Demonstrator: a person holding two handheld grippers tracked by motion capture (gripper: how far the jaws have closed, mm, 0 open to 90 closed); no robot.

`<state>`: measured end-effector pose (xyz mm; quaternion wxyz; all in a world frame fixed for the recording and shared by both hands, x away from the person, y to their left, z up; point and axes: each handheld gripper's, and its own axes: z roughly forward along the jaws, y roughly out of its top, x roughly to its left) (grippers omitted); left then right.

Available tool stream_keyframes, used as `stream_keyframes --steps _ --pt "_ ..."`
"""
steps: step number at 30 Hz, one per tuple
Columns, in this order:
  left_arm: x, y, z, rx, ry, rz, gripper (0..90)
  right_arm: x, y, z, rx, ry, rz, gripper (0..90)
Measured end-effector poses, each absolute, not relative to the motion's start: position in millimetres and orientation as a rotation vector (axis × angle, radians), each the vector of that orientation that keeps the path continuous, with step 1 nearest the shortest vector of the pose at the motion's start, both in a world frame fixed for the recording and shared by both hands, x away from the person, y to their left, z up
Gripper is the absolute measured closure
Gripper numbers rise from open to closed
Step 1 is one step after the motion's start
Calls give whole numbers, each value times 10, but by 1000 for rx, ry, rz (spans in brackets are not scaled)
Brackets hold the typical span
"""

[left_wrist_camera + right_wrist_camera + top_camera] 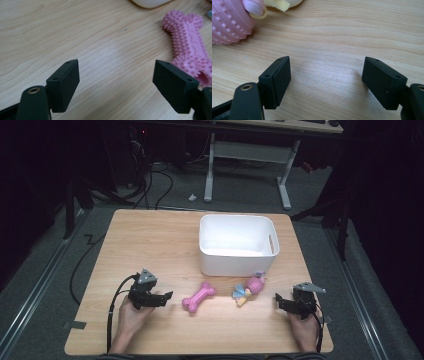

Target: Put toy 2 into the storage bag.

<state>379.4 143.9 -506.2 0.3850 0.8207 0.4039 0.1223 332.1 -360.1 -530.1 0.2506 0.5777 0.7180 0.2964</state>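
Observation:
A pink spiky bone toy [198,297] lies on the wooden table near the front middle; in the left gripper view this bone toy [188,47] sits just beyond the right jaw. A small doll-like toy [249,289] with a pink knobbly head lies right of it; its pink head [228,21] fills the upper left of the right gripper view. My left gripper [167,297] stands open left of the bone, nothing between its jaws. My right gripper [278,300] stands open right of the doll toy, also over bare wood.
A white plastic bin [237,244] stands behind the two toys at the table's middle back. The wooden table [150,245] has bare surface on its left half. Cables and a desk frame stand on the floor beyond the far edge.

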Motion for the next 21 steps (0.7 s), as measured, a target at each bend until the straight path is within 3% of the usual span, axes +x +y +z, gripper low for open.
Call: stream_keyframes --steps 21 --pt "3772 1112 -4842 2150 925 294 237 3319 -3600 -5301 1569 1958 807 233"
